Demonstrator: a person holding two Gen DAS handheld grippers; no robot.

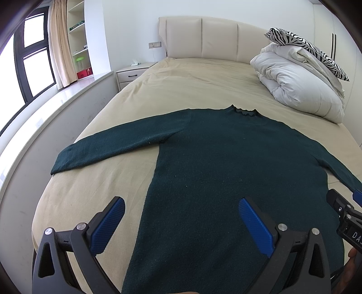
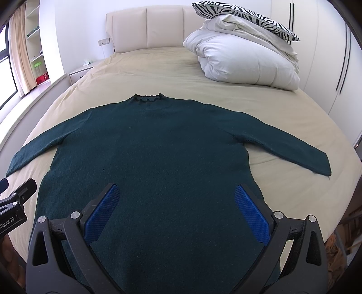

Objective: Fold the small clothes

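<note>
A dark green long-sleeved sweater lies flat on the beige bed, collar toward the headboard and both sleeves spread out to the sides. My left gripper is open above the sweater's lower left part, its left finger over bare sheet. My right gripper is open above the lower right part of the sweater's body. Neither holds anything. The right gripper shows at the right edge of the left wrist view, and the left gripper shows at the left edge of the right wrist view.
A folded white duvet with a zebra-print pillow on top sits at the bed's far right. A nightstand and a window ledge run along the left. Wardrobe doors stand to the right.
</note>
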